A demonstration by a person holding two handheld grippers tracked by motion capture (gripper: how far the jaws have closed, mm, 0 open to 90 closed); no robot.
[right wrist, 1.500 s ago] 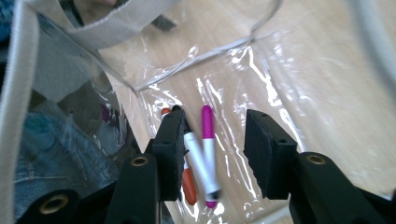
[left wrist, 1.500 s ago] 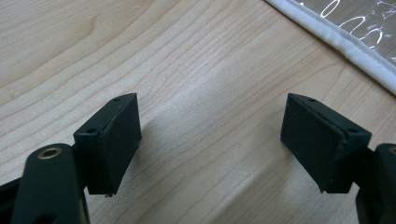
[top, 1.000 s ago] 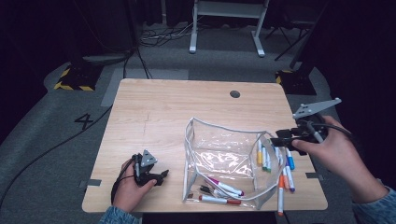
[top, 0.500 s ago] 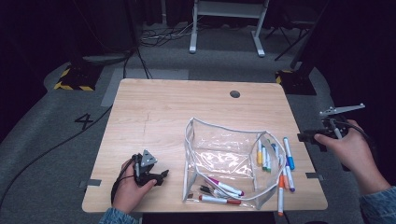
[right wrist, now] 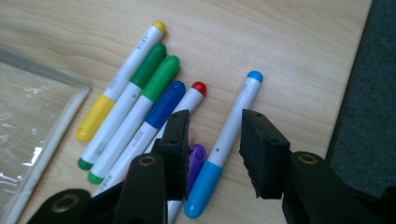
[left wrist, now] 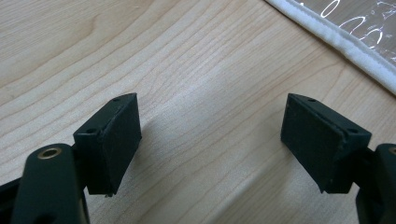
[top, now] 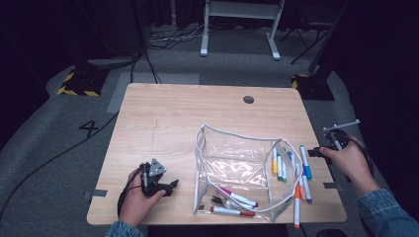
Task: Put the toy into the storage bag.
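At the right edge of the bench (top: pixel 163 123), the right hand-held gripper (right wrist: pixel 212 140) comes down over a light-blue marker (right wrist: pixel 223 149), its jaws partly apart and just lately narrowing, one on each side of the barrel with neither pad yet pressing on it. The marker lies flat on the wood as the rightmost of a loose row of pens beside the clear zip pouch (top: pixel 237 168), with a purple marker (right wrist: pixel 196 161) and a red-capped marker (right wrist: pixel 194 95) just to its left. Its long axis runs near to far along the bench edge, roughly in line with the gripper's reach, so the jaws already straddle it across its width; the coming move looks to turn on closing squarely on the barrel without catching the purple neighbour. The right hand is much the nearer. The left hand-held gripper (left wrist: pixel 210 140) rests on the bare bench at the near left, jaws wide apart and empty, just short of the pouch's white-trimmed edge.
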